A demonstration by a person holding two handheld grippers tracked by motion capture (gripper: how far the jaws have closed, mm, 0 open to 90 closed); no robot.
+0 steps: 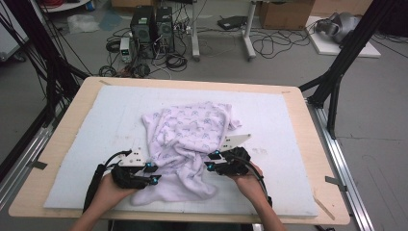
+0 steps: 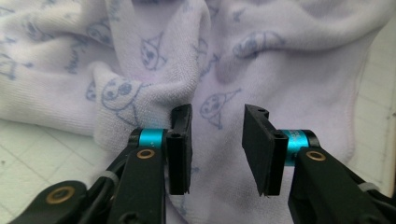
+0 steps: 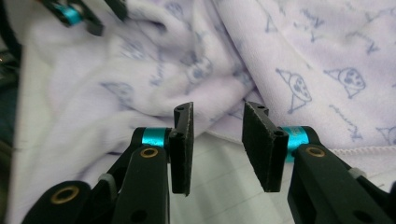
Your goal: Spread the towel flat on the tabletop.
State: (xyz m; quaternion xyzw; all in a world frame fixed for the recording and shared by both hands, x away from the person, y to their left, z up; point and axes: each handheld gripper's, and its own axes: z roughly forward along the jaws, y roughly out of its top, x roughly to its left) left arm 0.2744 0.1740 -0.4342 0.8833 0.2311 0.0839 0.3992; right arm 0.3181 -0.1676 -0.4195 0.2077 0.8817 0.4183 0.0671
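Observation:
A pale lilac cloth (image 1: 187, 139) printed with small blue cartoon figures lies crumpled on the white foam mat (image 1: 288, 125), its near end bunched toward the front edge. My left gripper (image 1: 153, 173) sits at the cloth's near-left side; in the left gripper view its jaws (image 2: 217, 149) stand apart over the cloth (image 2: 280, 70), gripping nothing. My right gripper (image 1: 211, 160) is at the cloth's near-right edge; in the right gripper view its jaws (image 3: 217, 147) are open above the hem (image 3: 327, 70) and bare mat. The left gripper (image 3: 81, 14) appears far off there.
The mat covers a wooden table (image 1: 320, 163) with bare mat to the left and right of the cloth. Black frame posts (image 1: 337, 72) flank the table. Behind it on the floor are computer towers (image 1: 151, 26), tangled cables and a cardboard box (image 1: 284, 14).

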